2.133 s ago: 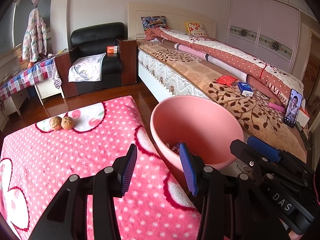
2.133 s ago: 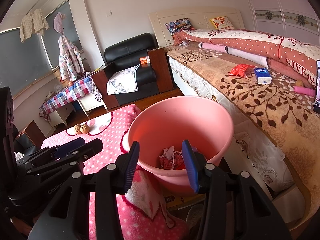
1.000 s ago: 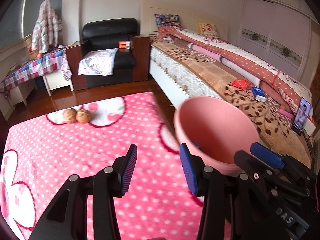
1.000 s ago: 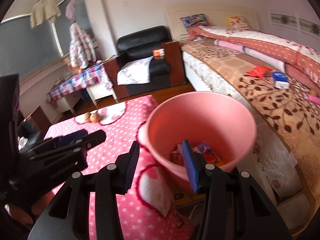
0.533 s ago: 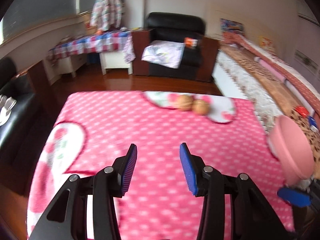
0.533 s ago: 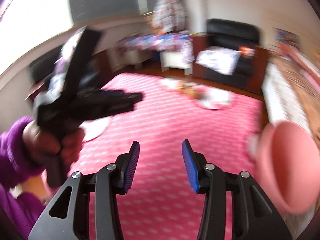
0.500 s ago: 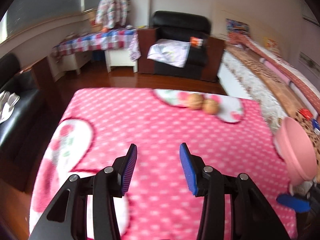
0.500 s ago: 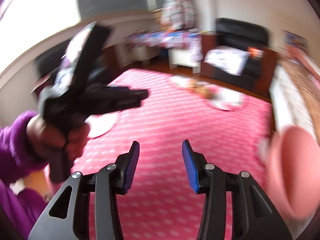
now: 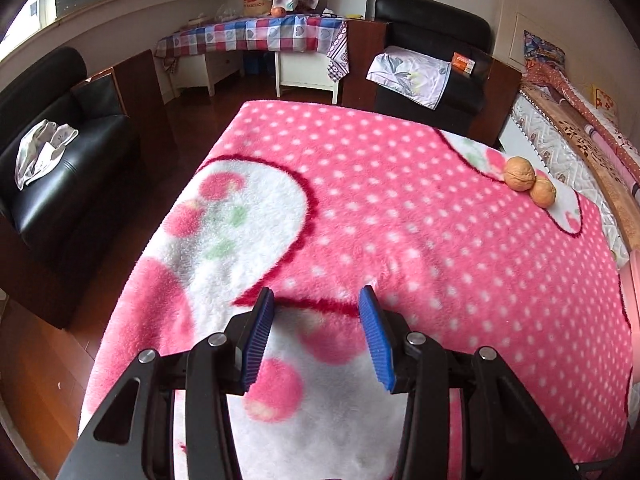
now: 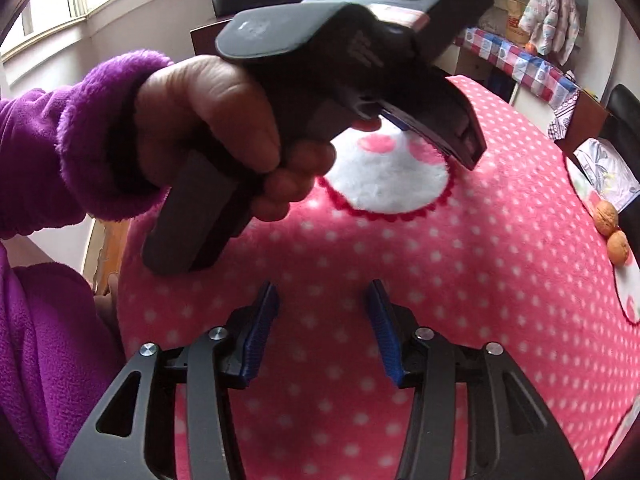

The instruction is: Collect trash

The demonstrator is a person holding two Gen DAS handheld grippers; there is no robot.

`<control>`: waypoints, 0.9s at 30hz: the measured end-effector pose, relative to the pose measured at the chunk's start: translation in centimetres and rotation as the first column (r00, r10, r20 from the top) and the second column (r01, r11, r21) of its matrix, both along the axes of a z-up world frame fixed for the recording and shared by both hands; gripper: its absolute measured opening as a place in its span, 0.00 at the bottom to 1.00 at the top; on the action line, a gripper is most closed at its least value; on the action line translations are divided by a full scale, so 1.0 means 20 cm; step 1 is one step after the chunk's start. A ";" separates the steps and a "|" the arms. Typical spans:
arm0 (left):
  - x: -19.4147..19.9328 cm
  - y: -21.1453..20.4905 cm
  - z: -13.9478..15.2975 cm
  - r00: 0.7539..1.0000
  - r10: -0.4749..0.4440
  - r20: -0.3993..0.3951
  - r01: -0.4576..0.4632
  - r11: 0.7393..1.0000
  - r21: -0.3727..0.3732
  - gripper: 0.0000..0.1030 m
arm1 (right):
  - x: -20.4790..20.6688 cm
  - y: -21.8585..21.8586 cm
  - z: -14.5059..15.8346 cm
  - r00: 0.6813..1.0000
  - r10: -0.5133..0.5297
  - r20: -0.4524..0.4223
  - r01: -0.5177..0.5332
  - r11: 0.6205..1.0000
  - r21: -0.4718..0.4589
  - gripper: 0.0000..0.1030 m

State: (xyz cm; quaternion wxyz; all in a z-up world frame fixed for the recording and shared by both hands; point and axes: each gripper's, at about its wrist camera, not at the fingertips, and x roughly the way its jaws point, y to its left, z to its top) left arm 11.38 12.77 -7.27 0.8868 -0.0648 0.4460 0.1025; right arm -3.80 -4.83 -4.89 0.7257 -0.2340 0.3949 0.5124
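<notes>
My left gripper (image 9: 316, 334) is open and empty, low over the near part of a table covered by a pink polka-dot blanket (image 9: 400, 216). My right gripper (image 10: 322, 330) is open and empty over the same blanket (image 10: 440, 280). Two walnuts (image 9: 528, 184) lie together at the far right of the blanket; they also show in the right wrist view (image 10: 610, 230). In the right wrist view the left gripper's body (image 10: 340, 52) fills the upper middle, held by a hand in a purple sleeve. A sliver of the pink basin's rim (image 9: 634, 296) shows at the right edge.
A black armchair (image 9: 60, 156) with a white cloth stands left of the table. Beyond it are a plaid-covered desk (image 9: 256, 36), a second black armchair (image 9: 436, 60) and the bed (image 9: 580, 132) at far right. Dark wood floor lies around the table.
Both grippers swung left, away from the pink basin and over the blanket-covered table. The walnuts moved from centre to the right in both views. Both stayed open.
</notes>
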 end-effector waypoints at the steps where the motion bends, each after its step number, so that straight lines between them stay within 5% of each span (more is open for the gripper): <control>1: 0.00 -0.01 0.00 1.000 -0.004 0.002 0.004 1.000 0.011 0.43 | 0.00 0.00 0.00 1.000 0.000 -0.010 0.000 1.000 0.005 0.52; 9: 0.01 -0.06 -0.01 1.000 -0.015 -0.003 0.015 0.998 0.053 0.50 | -0.11 0.06 0.01 0.998 0.048 0.035 -0.048 0.999 -0.015 0.91; 21: 0.01 -0.07 -0.01 1.000 -0.014 0.004 0.013 0.999 0.046 0.52 | -0.18 0.07 0.04 0.999 0.054 0.006 -0.054 0.998 0.010 0.94; 24: -0.04 -0.06 0.04 0.999 -0.003 0.050 0.005 0.999 -0.034 0.53 | -0.18 0.07 0.04 0.999 0.054 0.006 -0.054 0.998 0.010 0.94; 27: -0.02 -0.09 -0.03 1.000 -0.014 -0.009 0.015 0.999 0.033 0.58 | -0.16 0.06 0.04 0.999 0.054 0.006 -0.054 0.998 0.010 0.94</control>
